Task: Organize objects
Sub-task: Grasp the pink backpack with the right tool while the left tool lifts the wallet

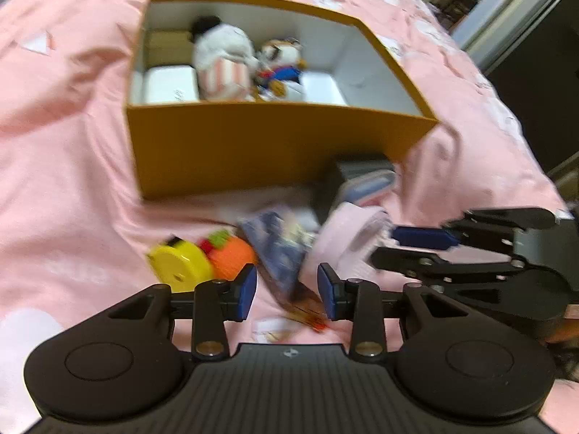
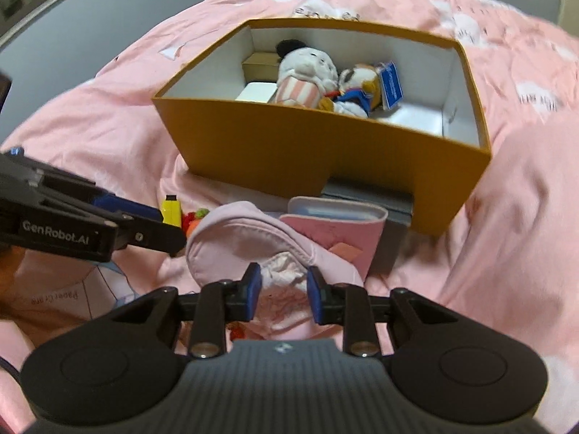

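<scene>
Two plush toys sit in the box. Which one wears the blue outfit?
The smaller plush on the right, with the blue tag beside it. The larger white plush to its left has pink-and-white stripes and a black top.

Motion blur smears the blue packet (image 1: 278,249); the orange box (image 2: 318,152) hides the grey box's (image 2: 383,213) back.

The left tongs (image 1: 286,291) hover parted above a blue packet (image 1: 278,249) before the orange box (image 1: 275,144).
</scene>
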A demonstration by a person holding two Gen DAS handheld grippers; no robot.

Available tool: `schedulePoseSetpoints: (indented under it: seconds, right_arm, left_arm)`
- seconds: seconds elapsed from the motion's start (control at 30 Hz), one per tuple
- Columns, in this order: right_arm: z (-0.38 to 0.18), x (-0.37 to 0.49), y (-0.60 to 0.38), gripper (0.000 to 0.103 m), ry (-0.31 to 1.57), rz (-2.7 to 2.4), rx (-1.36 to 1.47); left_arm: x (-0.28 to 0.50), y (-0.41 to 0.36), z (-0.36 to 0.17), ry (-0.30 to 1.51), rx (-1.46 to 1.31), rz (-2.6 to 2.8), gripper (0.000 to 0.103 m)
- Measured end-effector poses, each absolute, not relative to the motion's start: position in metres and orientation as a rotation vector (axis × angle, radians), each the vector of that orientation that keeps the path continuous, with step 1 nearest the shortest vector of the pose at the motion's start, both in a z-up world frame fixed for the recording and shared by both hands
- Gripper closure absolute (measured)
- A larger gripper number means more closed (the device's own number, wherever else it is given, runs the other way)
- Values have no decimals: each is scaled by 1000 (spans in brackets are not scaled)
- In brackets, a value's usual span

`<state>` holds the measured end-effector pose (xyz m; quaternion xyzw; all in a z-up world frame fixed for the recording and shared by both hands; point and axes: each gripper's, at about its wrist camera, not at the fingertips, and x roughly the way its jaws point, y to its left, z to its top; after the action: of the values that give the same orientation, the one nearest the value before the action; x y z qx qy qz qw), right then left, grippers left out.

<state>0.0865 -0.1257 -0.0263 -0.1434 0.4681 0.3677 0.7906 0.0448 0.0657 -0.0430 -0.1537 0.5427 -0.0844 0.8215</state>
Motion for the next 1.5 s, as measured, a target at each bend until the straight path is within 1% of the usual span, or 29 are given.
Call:
schedulePoseSetpoints:
  seconds: [0.1,0.13,0.17,0.2,0.23,0.27,0.33,0.5,0.57,0.7,0.73,0.87,0.9,0.97,1.13,1.23,1.37,1.43,1.5]
  right_arm:
    - [-23,85,-124,73,989,810,-382]
    - [-21,85,-124,70,981,821,-396]
    - [-20,85,-124,64,969,824,-409]
    - [-18,85,-125,61,954,827,-429]
    - [-18,85,-124,53,941,833,-452]
    - [-17,85,-124,48,928,841,-489]
    - [-20,85,-121,47,925,860,-551]
    - [-36,89,-110,44,947,939,-633]
    - [-43,91,-105,38,948,957,-651]
    - [-54,88,-99,38,926,959,-689]
    - [-55,87,-99,40,922,958,-694]
    - [-54,86,-98,57,911,938,-694]
    - [-53,86,-99,59,914,932,-687]
    - [-51,86,-101,69,919,917,-668]
    - [-43,82,-111,84,932,892,-609]
    - [-33,75,-126,87,938,857,-544]
    - [-19,69,-151,88,938,800,-450]
    - [-12,67,-166,89,934,778,-395]
    - [-5,67,-181,89,924,744,-331]
  left_arm:
    - [46,60,-48,1176,-353,-227,64]
    - [47,58,-51,1183,-356,-230,64]
    - [47,55,-53,1190,-351,-230,64]
    - [48,53,-55,1192,-347,-227,64]
    - [49,52,-56,1192,-345,-225,64]
    - [49,52,-58,1193,-347,-226,64]
    - [49,52,-58,1190,-353,-223,67]
    - [51,49,-59,1184,-337,-219,68]
    - [52,47,-60,1187,-329,-219,69]
    - [53,48,-64,1199,-333,-217,69]
    - [53,48,-65,1202,-335,-213,69]
    - [53,51,-66,1204,-344,-206,69]
    - [53,51,-65,1202,-345,-205,69]
    - [53,51,-64,1197,-341,-201,69]
    - [50,51,-56,1151,-336,-225,69]
    - [49,49,-48,1102,-322,-252,69]
    - [54,42,-43,1062,-267,-281,67]
    - [58,35,-42,1052,-225,-302,58]
    - [61,26,-42,1046,-175,-325,55]
